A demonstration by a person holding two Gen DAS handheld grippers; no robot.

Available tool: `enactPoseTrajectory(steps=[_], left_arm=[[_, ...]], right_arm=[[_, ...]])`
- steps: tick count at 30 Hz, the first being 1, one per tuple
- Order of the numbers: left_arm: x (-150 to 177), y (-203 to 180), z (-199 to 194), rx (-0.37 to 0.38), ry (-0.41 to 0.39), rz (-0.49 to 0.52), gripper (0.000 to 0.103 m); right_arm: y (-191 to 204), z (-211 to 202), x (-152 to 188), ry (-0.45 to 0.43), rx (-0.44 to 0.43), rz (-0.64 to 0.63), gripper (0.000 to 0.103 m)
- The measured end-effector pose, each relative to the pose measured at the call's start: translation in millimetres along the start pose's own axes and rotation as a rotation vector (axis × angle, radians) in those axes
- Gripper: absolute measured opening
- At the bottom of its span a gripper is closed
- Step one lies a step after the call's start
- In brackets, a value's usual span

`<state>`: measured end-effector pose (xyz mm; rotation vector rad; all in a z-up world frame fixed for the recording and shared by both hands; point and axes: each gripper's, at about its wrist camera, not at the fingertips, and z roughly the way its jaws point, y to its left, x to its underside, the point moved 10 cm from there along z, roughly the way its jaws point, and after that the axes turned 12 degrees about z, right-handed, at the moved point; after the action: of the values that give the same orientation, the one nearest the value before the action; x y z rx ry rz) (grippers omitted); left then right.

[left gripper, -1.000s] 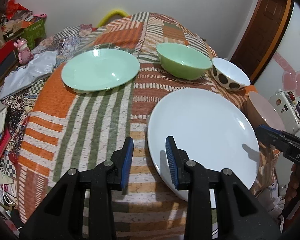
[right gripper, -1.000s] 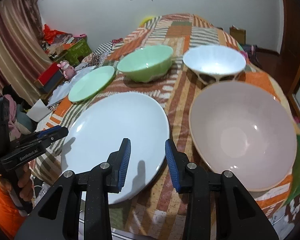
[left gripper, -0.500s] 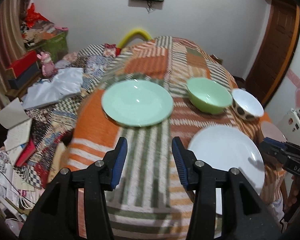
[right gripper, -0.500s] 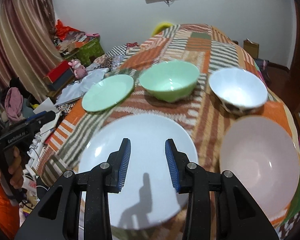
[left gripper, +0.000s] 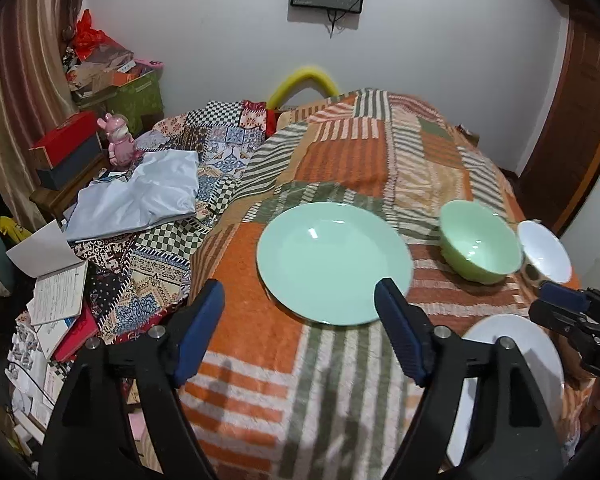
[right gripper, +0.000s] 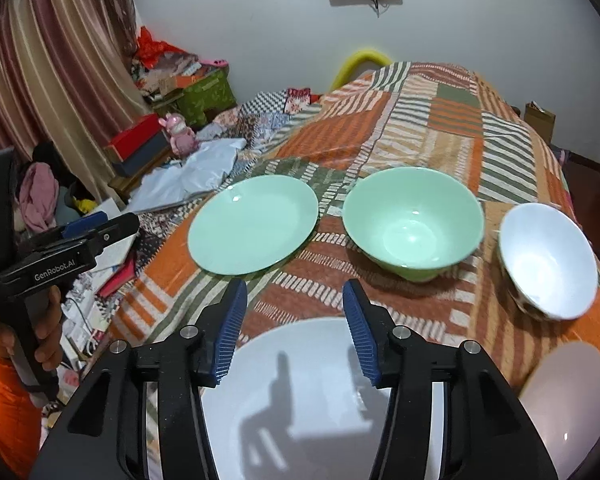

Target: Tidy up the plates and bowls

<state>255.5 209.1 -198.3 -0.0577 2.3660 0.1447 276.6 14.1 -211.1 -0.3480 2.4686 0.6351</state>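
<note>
A pale green plate (left gripper: pixel 334 264) (right gripper: pixel 254 230) lies on the striped bedcover, with a green bowl (left gripper: pixel 478 246) (right gripper: pixel 412 222) and a white spotted bowl (left gripper: pixel 544 256) (right gripper: pixel 548 260) to its right. Nearer me sit a large white plate (left gripper: pixel 508 380) (right gripper: pixel 312 400) and a pink bowl (right gripper: pixel 568 404). My left gripper (left gripper: pixel 296 300) hangs above the cover in front of the green plate, its jaws opening with nothing between them. Over the far rim of the white plate, my right gripper (right gripper: pixel 294 292) is also opening and holds nothing.
The patchwork cover (left gripper: pixel 380 168) drops off at the left to a heap of cloths, papers and books (left gripper: pixel 60 292). A pink figurine (left gripper: pixel 118 142), red box (left gripper: pixel 66 144) and curtain stand further left. A wooden door (left gripper: pixel 572 128) is on the right.
Both grippers have drawn back and up from the white plate, so more of the bed shows. Both pairs of jaws have widened, the left far more than the right.
</note>
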Motion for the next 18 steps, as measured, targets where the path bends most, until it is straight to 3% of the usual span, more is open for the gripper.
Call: enactPoseTrajectory(steps=[7,18], left_arm=[[11,13,58,0.054,0.107,-0.035,0.078],[16,27,123,0.088,0.174,-0.018,0.078]], right_arm=[[-2,43,-2,0.092,0.014,0.018,0.046],[8,100,-1,0.216,0.057,-0.036,0.046]])
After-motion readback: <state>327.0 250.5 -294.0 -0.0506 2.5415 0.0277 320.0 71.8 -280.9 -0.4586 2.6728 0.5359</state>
